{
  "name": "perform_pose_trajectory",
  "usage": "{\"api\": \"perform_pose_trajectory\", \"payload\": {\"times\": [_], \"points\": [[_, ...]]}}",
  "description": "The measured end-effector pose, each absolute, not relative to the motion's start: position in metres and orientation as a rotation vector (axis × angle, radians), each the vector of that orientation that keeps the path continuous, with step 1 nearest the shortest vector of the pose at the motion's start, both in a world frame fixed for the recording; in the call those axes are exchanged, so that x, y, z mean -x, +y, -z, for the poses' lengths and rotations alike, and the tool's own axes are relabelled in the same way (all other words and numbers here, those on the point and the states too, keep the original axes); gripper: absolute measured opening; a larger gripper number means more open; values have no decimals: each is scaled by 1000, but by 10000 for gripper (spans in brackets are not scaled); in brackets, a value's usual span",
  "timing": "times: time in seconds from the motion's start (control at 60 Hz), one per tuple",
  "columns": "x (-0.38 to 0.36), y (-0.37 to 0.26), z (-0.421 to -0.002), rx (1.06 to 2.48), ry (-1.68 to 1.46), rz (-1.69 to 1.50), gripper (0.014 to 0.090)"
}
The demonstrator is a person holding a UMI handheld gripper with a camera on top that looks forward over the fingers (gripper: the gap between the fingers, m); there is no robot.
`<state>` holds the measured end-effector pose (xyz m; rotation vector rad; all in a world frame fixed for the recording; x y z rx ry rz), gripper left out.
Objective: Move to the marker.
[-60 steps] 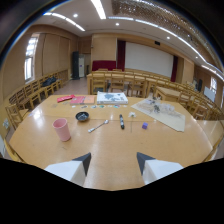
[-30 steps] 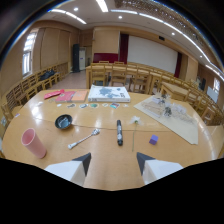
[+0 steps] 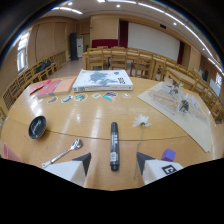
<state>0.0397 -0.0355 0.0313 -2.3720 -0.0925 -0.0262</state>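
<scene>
Marker [image 3: 114,146] is seen lying flat on the wooden table [image 3: 90,117], and its near end sits in the gap between the two fingers of the gripper [image 3: 113,165] while the rest runs straight ahead of them. Its long axis is lined up almost exactly with the direction in which the fingers point, so the approach is judged to need only a short forward and downward move, with little sideways correction. The fingers are spread apart and nothing is pressed by them; a gap is left at either side of the marker.

One marker is counted. One spoon [image 3: 62,152] is found just ahead of the left finger, and one small black dish [image 3: 37,126] further out on that side. One white flower [image 3: 141,121] with a thin stem lies just beside the marker on the right finger's side, and one purple block [image 3: 168,154] rests close to that finger. One large flat box [image 3: 102,80] is placed well beyond the marker.
</scene>
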Motion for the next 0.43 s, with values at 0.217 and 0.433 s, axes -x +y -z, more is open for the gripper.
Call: {"api": "perform_pose_trajectory", "payload": {"times": [0.217, 0.433], "points": [[-40, -28, -26, 2379, -94, 19, 860], [-38, -28, -28, 2376, -102, 20, 860]]}}
